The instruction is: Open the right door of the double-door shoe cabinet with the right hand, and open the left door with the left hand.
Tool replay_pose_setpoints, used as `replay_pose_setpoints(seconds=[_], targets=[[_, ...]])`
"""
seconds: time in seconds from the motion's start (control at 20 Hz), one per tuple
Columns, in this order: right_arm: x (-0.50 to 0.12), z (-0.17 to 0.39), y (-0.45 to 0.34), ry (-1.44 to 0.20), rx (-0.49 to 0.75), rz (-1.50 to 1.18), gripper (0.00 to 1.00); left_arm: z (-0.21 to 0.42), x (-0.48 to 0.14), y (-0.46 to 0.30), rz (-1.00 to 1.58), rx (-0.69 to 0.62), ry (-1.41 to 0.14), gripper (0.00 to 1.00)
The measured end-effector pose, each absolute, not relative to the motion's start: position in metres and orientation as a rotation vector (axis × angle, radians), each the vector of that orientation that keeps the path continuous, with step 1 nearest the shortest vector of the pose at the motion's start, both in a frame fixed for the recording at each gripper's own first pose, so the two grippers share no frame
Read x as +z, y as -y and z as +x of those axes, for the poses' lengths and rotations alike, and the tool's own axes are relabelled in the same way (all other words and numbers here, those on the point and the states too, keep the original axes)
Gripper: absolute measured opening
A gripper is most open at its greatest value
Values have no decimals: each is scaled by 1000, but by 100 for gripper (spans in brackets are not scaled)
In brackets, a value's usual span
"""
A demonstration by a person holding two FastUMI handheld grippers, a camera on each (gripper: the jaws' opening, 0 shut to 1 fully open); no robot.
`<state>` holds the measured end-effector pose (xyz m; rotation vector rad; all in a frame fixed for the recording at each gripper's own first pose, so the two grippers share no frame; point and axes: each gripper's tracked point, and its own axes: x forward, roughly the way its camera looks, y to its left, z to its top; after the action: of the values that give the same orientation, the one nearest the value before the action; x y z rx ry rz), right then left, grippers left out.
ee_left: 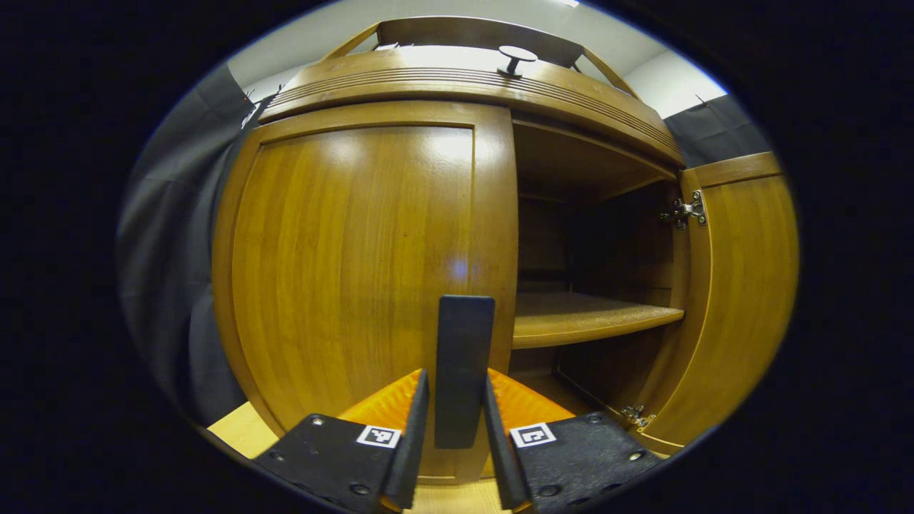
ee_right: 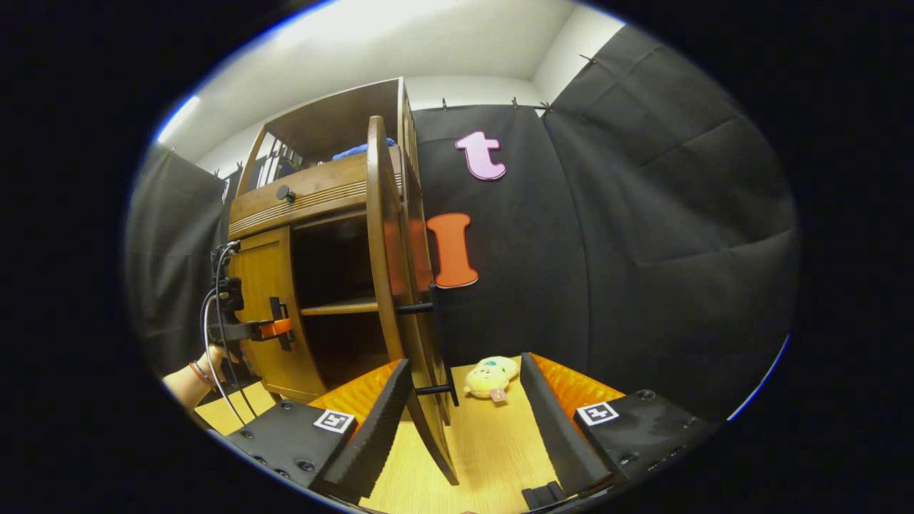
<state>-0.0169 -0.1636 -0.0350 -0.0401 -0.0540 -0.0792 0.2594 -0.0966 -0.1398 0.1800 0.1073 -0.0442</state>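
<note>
1. The left gripper [ee_left: 457, 421] was clenched on the left door's handle [ee_left: 464, 371], lower centre; the left door [ee_left: 357, 271] stood closed.
2. The right gripper [ee_right: 457, 421] sat released, straddling the opened right door [ee_right: 389, 285].
3. Recommended: pull steadily along the hinge arc, keeping grip.

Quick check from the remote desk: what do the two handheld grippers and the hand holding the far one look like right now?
Each gripper, left gripper and right gripper, has dark textured plates with screws and a square black-and-white marker tag per side, over ribbed orange bodies. In the right gripper view, cables loop from the left gripper, and the hand holding it wears a red wristband.
</note>
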Motion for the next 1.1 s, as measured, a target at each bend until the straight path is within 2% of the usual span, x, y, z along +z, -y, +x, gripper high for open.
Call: replay_pose_setpoints(seconds=[0.1,0.15,0.3,0.55,1.1], targets=[[-34,-18,165,60,-87,-42,98,259,-141,94,219,-47,-129,31],[-34,-19,165,60,-96,-43,98,258,-140,94,209,-50,-131,31],[-35,-22,163,53,-108,-57,98,253,-141,93,175,-65,-112,21],[-36,-26,148,49,-104,-74,98,238,-137,91,181,-86,-99,18],[-46,-22,109,33,-90,-58,98,182,-126,79,148,-192,-108,19]])
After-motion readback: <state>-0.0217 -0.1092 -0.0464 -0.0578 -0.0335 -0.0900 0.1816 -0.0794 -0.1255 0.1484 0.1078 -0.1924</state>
